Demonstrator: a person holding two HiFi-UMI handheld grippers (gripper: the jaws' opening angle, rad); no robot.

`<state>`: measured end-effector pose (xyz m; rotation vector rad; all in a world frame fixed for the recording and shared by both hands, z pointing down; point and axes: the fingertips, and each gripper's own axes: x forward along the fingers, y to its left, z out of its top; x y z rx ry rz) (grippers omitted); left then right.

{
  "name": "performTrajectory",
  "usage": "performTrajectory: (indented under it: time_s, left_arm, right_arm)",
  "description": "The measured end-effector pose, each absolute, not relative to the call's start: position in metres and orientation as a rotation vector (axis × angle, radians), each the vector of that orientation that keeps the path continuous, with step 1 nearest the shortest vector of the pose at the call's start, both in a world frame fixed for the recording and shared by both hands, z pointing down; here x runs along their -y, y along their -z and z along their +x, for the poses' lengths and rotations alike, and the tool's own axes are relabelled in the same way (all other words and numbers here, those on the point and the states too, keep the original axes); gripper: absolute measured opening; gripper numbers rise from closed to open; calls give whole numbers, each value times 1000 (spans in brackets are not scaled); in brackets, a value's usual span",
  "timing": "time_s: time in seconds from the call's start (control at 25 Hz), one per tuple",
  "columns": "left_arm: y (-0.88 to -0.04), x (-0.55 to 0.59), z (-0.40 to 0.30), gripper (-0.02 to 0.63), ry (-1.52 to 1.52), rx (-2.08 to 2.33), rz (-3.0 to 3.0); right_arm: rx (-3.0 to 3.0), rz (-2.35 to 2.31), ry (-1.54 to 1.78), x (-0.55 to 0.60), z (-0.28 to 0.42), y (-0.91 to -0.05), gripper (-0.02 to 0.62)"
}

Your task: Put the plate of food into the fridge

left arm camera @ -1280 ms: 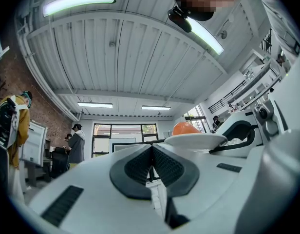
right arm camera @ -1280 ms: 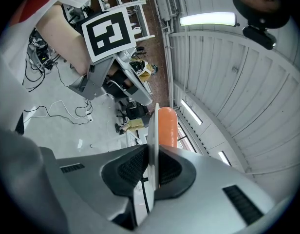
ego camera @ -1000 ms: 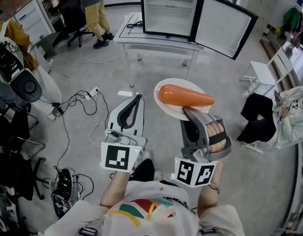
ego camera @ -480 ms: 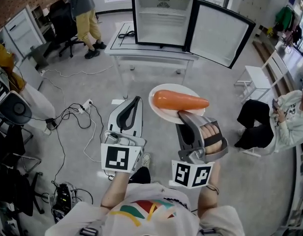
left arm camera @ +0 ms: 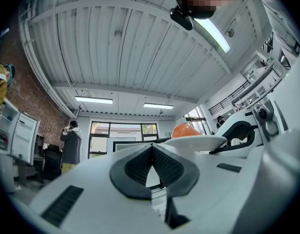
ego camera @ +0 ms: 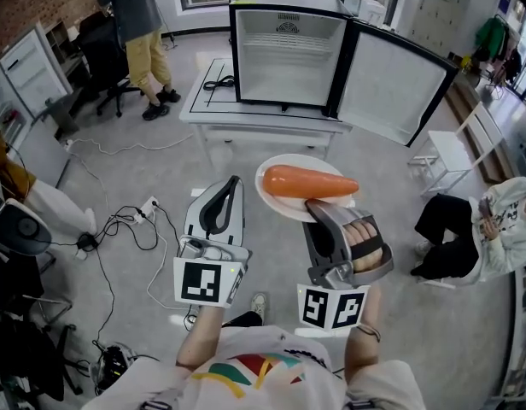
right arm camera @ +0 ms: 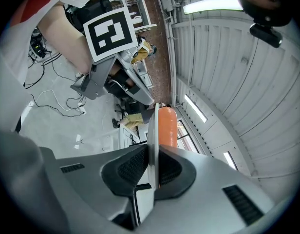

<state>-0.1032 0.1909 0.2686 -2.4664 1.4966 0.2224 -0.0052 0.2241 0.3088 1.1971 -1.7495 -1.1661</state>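
A white plate (ego camera: pixel 276 199) carrying one large orange carrot (ego camera: pixel 307 182) hangs level in the air in front of me. My right gripper (ego camera: pixel 318 207) is shut on the plate's near rim. In the right gripper view the plate (right arm camera: pixel 153 126) runs edge-on between the pads, with the carrot (right arm camera: pixel 167 125) just beyond. My left gripper (ego camera: pixel 235 182) floats to the plate's left, shut on nothing. Its view shows the pads (left arm camera: pixel 140 165) meeting at the tip, with the plate (left arm camera: pixel 196 141) and carrot (left arm camera: pixel 185 130) to the right. The small fridge (ego camera: pixel 287 54) stands ahead with its door (ego camera: pixel 391 75) swung wide open.
The fridge sits on a white table (ego camera: pixel 246 114) with a cable on top. A person (ego camera: pixel 131 20) stands at the back left by an office chair (ego camera: pixel 96 54). Another person (ego camera: pixel 476 225) sits at the right near a white stool (ego camera: pixel 451 135). Cables and a power strip (ego camera: pixel 148 203) lie on the floor.
The fridge and table have come lower and larger in the head view, so I have moved towards them. Both grippers keep the same pose, and the plate stays held.
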Motion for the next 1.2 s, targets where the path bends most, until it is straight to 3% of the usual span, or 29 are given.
performTrajectory:
  time_s: [0.64,1.2]
  left_arm:
    - [-283,-54,-125,6,-237,-1424,-2529]
    - [-285,64,-74,6,-216,-1405,-2526]
  right_arm:
    - [1692,1208,1098,-97,-25,-328,28]
    - [1707,1206,1120,29,16,-331,28]
